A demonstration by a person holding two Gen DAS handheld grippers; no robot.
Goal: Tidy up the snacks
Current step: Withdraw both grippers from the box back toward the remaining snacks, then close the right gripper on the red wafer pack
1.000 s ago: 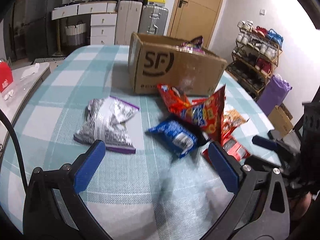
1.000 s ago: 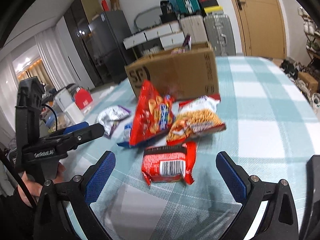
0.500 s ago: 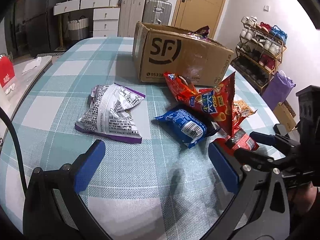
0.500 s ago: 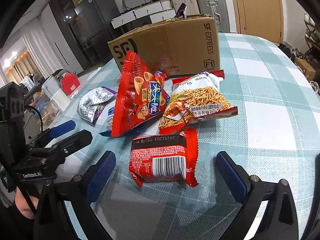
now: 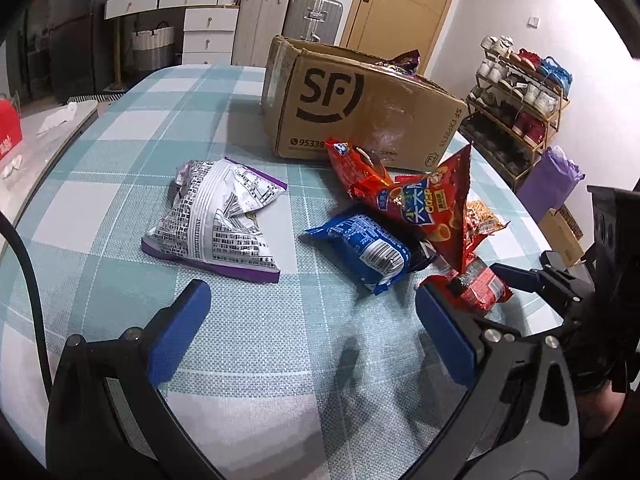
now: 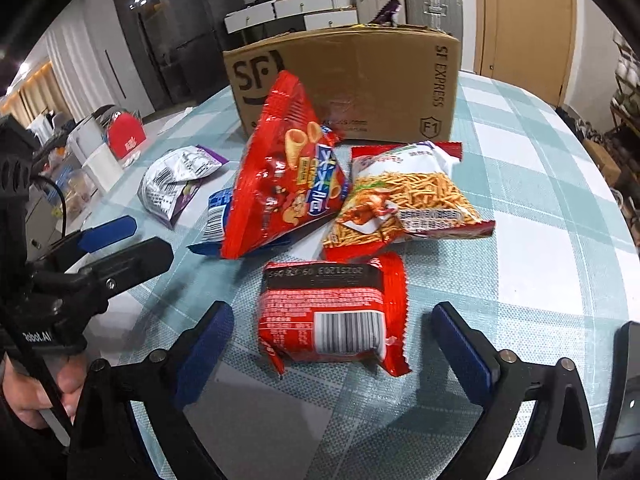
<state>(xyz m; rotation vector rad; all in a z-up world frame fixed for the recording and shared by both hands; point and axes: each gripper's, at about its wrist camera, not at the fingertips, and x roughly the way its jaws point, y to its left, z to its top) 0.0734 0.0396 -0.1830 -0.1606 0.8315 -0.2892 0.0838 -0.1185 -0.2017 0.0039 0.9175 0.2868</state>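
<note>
Left wrist view: left gripper [image 5: 310, 328] jaws wide, empty, over checked tablecloth [image 5: 256, 360]; silver-purple bag [image 5: 218, 220] and blue packet [image 5: 368, 250] fully seen.

Right wrist view: right gripper [image 6: 334, 354] jaws, just narrowing, flank but don't touch red barcode packet [image 6: 334, 314]; noodle-snack bag [image 6: 404, 200] shown whole, cardboard box [image 6: 360, 84] behind.

Snack packets lying loose in front of the box [image 5: 360, 108]: five. One silver-purple bag [image 5: 218, 222], left of the box front; one blue pack [image 5: 366, 248]; two red bags, a cone-snack bag [image 6: 288, 184] and a flat packet [image 6: 334, 316] farthest from the box; one noodle-stick bag [image 6: 404, 200]. Inside the box: at least one purple wrapper [image 6: 386, 10], the rest hidden. Boxes: one.
</note>
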